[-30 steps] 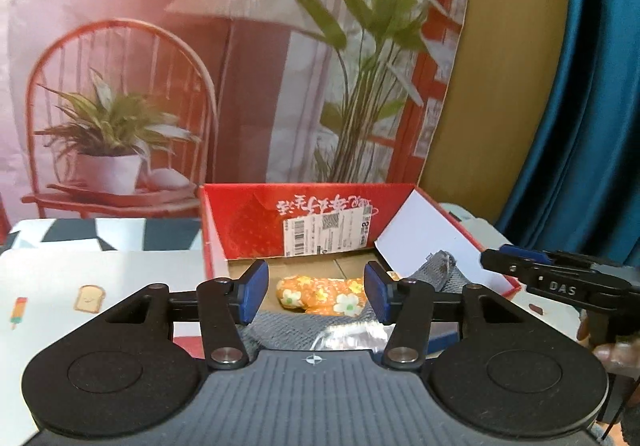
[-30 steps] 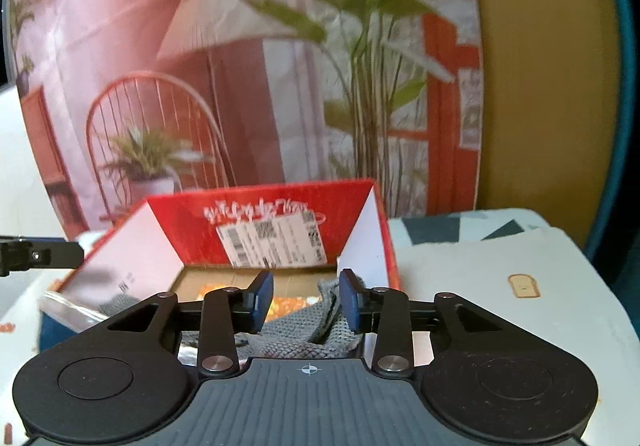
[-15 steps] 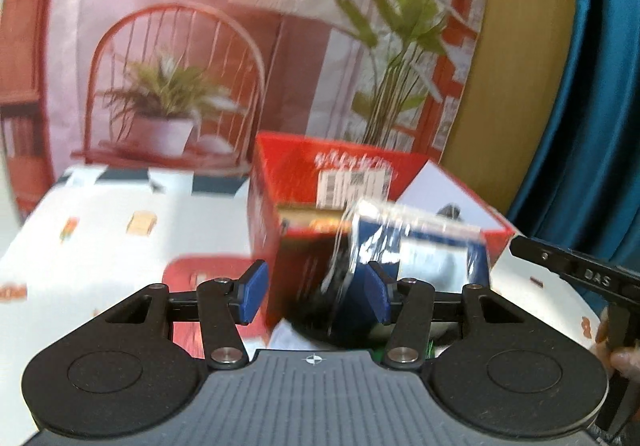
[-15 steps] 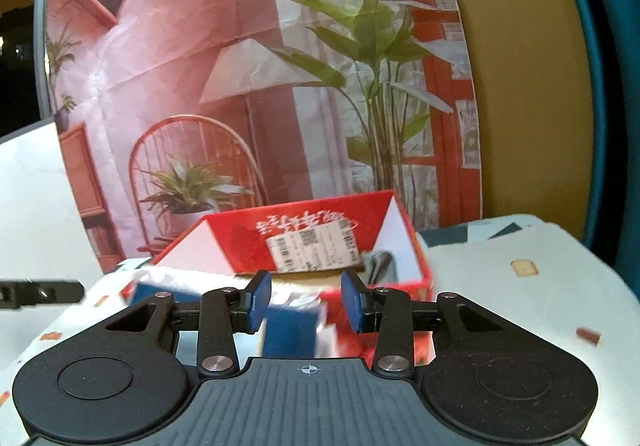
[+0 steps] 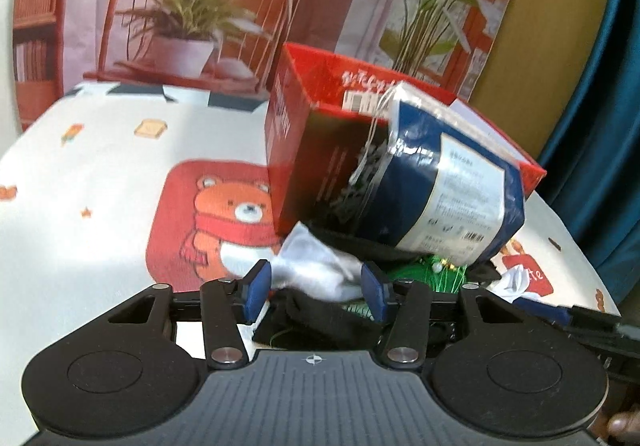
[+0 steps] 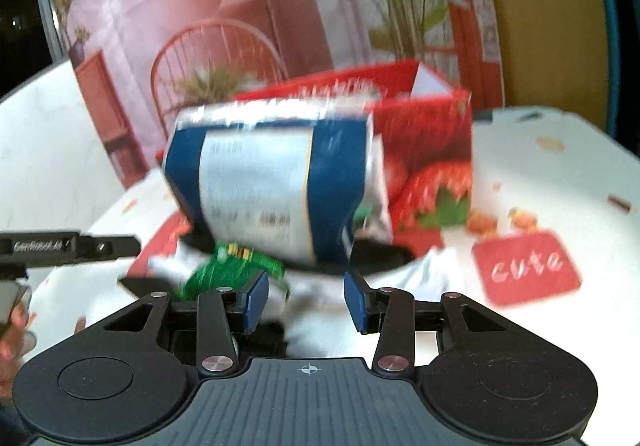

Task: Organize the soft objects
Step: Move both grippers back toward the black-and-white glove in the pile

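Blue pads mark the fingertips of both tools, and in each wrist view the jaws stand apart with nothing clamped. The left gripper (image 5: 316, 286), at lower centre of its frame, hovers over a white cloth (image 5: 316, 266) and a black garment (image 5: 320, 318) lying between and under its fingers; whether the pads touch the cloth cannot be told. The right gripper (image 6: 306, 300), also at lower centre, hangs over the same pile, with a green fabric piece (image 6: 224, 272) just left of its left pad. Above the pile, at centre right of the left view, a blue plastic package (image 5: 444, 182) leans tilted against the red box (image 5: 304, 150), its lower end resting on the black garment. What has changed: one second ago both cameras looked down into the open box, where a floral item and grey knit lay; half a second ago the package was already in front of the box; now the views have pulled back and down, and the loose pile fills the foreground. Judgement — one deposit appears complete, both tools are free, and the remaining soft items on the bear-print tablecloth (image 5: 120, 206) still need picking. The leaning package may slip when the garment beneath it is pulled — lift it first.
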The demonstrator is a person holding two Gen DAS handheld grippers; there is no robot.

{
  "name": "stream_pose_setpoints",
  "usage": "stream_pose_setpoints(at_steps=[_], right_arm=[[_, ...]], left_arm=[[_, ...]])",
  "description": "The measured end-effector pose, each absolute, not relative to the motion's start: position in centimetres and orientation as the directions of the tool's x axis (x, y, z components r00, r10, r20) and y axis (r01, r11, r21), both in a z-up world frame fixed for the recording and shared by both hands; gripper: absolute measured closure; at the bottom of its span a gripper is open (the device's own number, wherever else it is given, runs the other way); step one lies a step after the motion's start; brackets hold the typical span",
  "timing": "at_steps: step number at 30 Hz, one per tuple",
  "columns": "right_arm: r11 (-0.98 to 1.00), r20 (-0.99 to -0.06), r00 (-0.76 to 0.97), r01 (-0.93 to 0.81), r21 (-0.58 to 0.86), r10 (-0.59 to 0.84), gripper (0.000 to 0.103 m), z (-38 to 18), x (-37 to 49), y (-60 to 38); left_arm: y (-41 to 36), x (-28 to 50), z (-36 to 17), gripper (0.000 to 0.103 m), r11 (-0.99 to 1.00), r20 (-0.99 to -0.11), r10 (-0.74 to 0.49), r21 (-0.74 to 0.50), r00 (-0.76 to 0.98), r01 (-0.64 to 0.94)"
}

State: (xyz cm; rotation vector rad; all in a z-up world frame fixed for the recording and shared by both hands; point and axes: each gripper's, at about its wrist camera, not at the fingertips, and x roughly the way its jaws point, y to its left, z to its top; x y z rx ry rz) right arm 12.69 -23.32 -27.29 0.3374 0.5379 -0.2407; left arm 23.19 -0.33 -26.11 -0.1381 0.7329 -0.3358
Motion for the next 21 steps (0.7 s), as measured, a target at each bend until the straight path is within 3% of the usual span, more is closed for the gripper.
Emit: stream_pose_setpoints(at_steps=[12,18,21], right_arm=[[0.937,-0.628,0.773,0.279,0.21,-0.09,0.054,-30.0,14.0,-21.4],[0.947,-0.64,0.764,0.262,0.186,-0.086,0.051,-30.4,14.3,-20.7],[0.949,-0.638,0.765,0.259,0.183,-0.085,0.051,-30.3,14.3,-20.7]], left_arm=[[-0.7,23.4,-28.7,0.056,0.932,-0.662,-0.362,-0.271,0.656,0.241],[-0.3,22.6,-29.0,0.082,0.93,-0.652,-0.368,-0.27,0.663,0.251],[0.1,21.9,-29.2,0.084,0.928,-0.647,-0.37,-0.283,0.667,0.241]])
